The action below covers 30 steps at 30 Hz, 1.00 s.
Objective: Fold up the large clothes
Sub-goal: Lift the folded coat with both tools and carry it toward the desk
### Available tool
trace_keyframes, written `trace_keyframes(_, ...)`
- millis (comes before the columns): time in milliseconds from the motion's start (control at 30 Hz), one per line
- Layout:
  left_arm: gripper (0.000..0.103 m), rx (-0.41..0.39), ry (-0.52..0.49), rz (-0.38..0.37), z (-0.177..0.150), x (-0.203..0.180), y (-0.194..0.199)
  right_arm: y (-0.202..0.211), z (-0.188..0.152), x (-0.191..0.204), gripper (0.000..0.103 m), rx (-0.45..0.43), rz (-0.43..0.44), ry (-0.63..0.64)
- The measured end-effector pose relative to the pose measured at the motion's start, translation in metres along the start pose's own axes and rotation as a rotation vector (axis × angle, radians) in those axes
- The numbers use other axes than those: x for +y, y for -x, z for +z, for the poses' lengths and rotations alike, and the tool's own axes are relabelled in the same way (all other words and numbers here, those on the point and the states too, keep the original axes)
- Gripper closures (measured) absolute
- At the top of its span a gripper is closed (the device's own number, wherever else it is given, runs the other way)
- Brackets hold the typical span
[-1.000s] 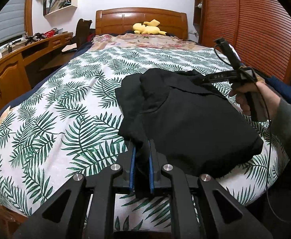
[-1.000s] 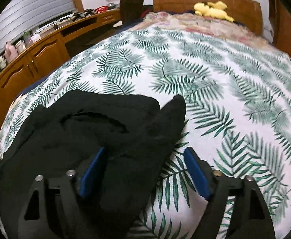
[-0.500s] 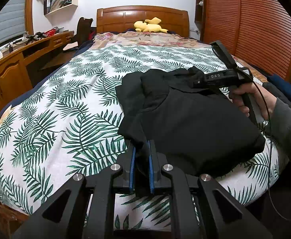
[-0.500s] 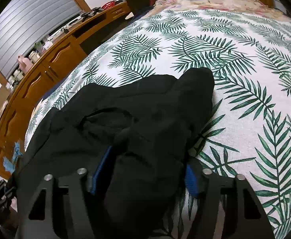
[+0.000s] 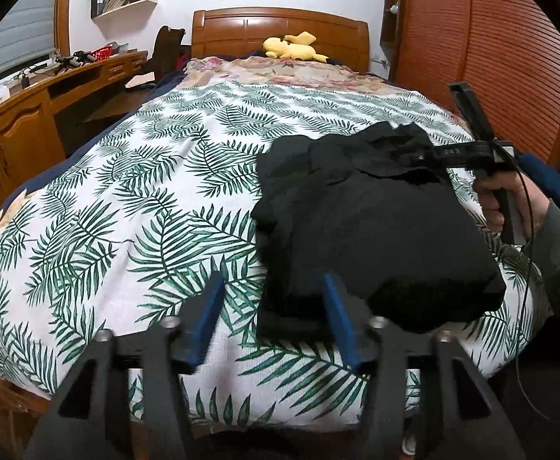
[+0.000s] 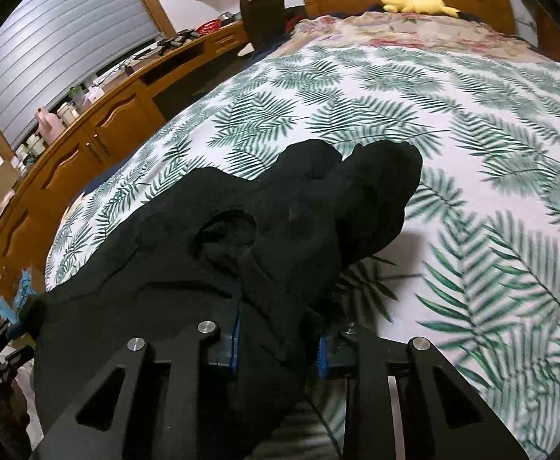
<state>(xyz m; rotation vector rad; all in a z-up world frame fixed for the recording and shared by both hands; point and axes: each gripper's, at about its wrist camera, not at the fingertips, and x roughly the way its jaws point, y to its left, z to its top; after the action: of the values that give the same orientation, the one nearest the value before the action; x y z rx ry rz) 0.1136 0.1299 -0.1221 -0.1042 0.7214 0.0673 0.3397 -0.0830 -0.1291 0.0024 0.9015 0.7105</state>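
Observation:
A black garment [image 5: 375, 230] lies folded in a thick stack on the palm-leaf bedspread [image 5: 126, 211], near the bed's foot. My left gripper [image 5: 272, 322] is at its near corner. The jaws are opening: the blue pads stand wide, and the fabric edge between them touches neither pad. In the right wrist view the garment [image 6: 280, 230] bunches up between the blue pads of my right gripper [image 6: 279, 347]. Those jaws are closing on that fold, whose far end lifts off the bedspread. The left wrist view shows the right gripper [image 5: 410, 157] on the garment's far edge, held by a hand [image 5: 502, 199].
A yellow plush toy [image 5: 293, 48] lies by the wooden headboard [image 5: 280, 27]. A long wooden desk [image 5: 19, 122] with cupboards runs along the left of the bed. A slatted wooden wardrobe [image 5: 510, 57] stands at the right, with a blue cloth [image 5: 548, 180] beside the bed.
My left jaws have sprung apart and let go of the garment's near edge. My right gripper has moved in over the far fold and narrowed its jaws onto it.

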Motion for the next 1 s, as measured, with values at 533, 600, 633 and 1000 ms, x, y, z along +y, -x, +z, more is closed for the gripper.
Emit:
trace_keyframes(533,0.04,0.065,0.017,0.014,-0.005,-0.002,-0.037,-0.012,-0.004,-0.018,0.071,0.024,-0.042,-0.049)
trace_keyframes(600,0.04,0.073,0.021,0.014,-0.005,-0.002,-0.04,-0.01,-0.004,-0.016,0.071,0.025,-0.046,-0.049)
trace_keyframes(633,0.04,0.075,0.023,0.014,-0.005,-0.002,-0.042,-0.012,-0.004,-0.016,0.07,0.026,-0.047,-0.05)
trace_keyframes(1000,0.04,0.078,0.062,-0.019,-0.009,0.0,-0.049,-0.013,-0.005,-0.014,0.066,0.022,-0.055,-0.055)
